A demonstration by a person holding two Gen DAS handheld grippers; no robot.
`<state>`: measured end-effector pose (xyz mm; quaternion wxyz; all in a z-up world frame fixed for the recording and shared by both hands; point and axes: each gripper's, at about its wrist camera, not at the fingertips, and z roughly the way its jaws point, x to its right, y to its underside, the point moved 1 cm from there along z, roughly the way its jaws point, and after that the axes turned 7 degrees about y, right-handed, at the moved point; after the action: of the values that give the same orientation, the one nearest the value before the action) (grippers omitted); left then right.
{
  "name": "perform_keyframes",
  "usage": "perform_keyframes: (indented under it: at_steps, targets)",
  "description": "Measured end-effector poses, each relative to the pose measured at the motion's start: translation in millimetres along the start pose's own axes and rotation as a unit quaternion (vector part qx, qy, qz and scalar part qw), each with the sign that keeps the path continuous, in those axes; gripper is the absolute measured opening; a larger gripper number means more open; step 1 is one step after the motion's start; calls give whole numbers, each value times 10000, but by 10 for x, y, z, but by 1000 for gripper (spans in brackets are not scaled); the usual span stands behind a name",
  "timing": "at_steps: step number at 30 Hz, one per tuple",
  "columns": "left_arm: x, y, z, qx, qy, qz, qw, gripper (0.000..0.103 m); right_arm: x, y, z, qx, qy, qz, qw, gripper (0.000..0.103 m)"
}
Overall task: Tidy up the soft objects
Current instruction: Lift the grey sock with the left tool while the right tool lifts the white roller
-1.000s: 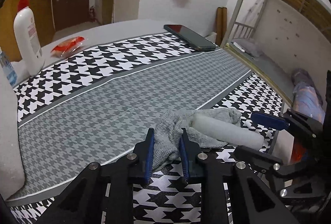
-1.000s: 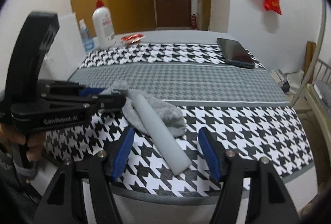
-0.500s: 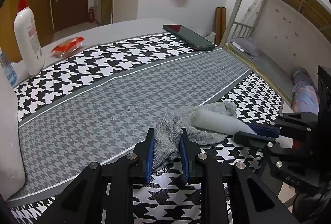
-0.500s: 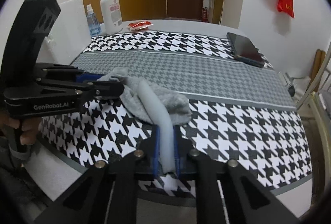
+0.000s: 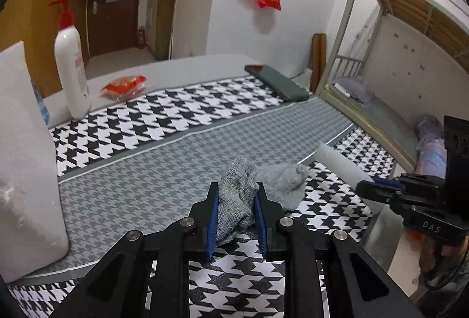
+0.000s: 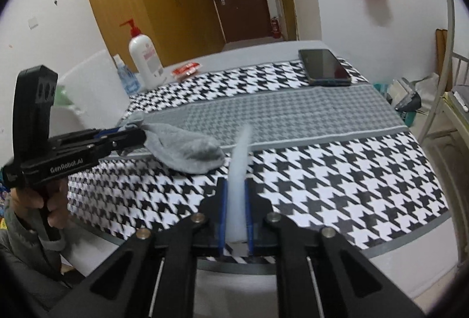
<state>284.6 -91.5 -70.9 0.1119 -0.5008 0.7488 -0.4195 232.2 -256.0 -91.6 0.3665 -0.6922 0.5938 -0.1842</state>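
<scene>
Your right gripper (image 6: 235,214) is clamped on the near end of the white foam tube (image 6: 239,171), whose long axis runs away from you above the houndstooth cloth (image 6: 337,171) near its front edge. Your left gripper (image 5: 236,215) pinches the grey sock (image 5: 237,200), trailing right. Beyond lies open cloth; only the right view shows your hand (image 6: 38,206).

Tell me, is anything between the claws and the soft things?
No. The left claw is already shut on the sock, and the right claw is shut on the foam roll.
</scene>
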Motion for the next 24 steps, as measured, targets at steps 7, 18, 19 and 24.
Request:
perform_keyframes:
  at_steps: [7, 18, 19, 24]
  targets:
    - [22, -26, -268, 370, -134, -1, 9992, 23, -91, -97, -98, 248, -234, 106, 9994, 14]
    - [79, -19, -563, 617, -412, 115, 9972, 23, -268, -168, -263, 519, -439, -19, 9977, 14]
    - [79, -16, -589, 645, -427, 115, 9969, 23, -283, -171, -273, 542, -449, -31, 9975, 14]
    - [66, 18, -785, 829, -587, 129, 9947, 23, -400, -206, -328, 659, -533, -121, 9963, 14]
